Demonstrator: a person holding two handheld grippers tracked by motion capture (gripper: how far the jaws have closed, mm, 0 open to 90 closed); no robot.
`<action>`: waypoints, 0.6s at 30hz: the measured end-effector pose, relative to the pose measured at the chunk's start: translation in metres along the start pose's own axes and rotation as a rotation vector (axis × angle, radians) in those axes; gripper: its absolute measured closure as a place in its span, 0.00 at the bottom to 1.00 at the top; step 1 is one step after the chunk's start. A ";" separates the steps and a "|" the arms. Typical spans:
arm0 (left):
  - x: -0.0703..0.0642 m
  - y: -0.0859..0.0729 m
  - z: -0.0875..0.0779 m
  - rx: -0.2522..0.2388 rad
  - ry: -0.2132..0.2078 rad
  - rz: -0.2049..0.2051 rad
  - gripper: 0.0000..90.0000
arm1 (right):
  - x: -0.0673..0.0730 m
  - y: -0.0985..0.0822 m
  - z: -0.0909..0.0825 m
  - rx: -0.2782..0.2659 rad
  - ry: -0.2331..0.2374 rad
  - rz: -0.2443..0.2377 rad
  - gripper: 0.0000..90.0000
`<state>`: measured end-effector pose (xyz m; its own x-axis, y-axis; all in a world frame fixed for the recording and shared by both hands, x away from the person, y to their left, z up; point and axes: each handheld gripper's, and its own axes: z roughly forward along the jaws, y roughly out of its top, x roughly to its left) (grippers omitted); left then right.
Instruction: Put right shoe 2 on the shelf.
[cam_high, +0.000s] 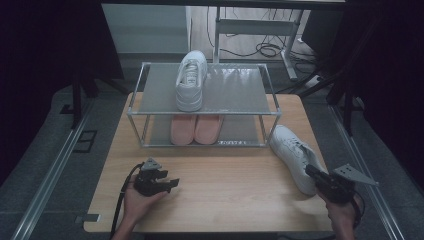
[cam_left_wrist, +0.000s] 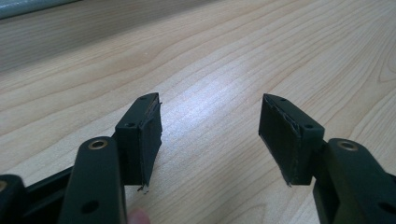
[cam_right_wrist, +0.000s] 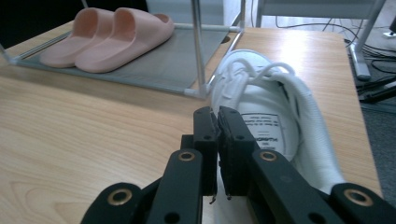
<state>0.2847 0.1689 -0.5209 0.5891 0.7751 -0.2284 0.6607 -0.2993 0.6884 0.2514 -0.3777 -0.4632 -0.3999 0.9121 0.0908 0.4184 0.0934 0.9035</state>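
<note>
White sneaker (cam_high: 296, 156) lay on its side on the wooden table (cam_high: 220, 175), at about four o'clock from the rack (cam_high: 202, 107), toe toward the rack's near right post, heel toward the person. Its mate (cam_high: 191, 80) sat on the top shelf; pink slippers (cam_high: 195, 128) sat on the lower one.

Right gripper (cam_high: 311, 172) hovered at the heel end. Seen along its jaws, the pads were almost pressed together, a thin slit between them, nothing pinched; the shoe's collar (cam_right_wrist: 299, 100) and insole label lay just past the tips, at one o'clock. Whether the tips touched the shoe could not be told.

Left gripper (cam_high: 172, 183) rested low on the table at seven o'clock from the rack, jaws spread, bare wood between the pads (cam_left_wrist: 149, 135).

Judgement: shoe is probably light, sole stiff, upper padded and yielding, surface fairly smooth. The padded heel collar looks the best hold, one jaw inside the opening, one outside. Laces are too loose to trust. A toe-heavy swing is likely on lifting.
</note>
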 end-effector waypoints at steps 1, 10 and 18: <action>-0.001 0.000 0.000 0.000 -0.001 0.001 0.44 | -0.001 0.000 0.000 0.003 -0.003 0.003 0.95; -0.003 0.000 0.002 0.006 -0.007 0.001 0.44 | -0.017 0.006 0.002 0.008 -0.008 0.021 0.87; -0.003 0.001 0.002 0.010 -0.012 0.004 0.43 | -0.028 0.009 0.008 0.035 -0.005 0.014 0.77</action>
<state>0.2848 0.1649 -0.5211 0.5976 0.7669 -0.2338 0.6627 -0.3084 0.6824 0.2726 -0.3988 -0.4607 -0.3900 0.9153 0.1011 0.4520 0.0946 0.8870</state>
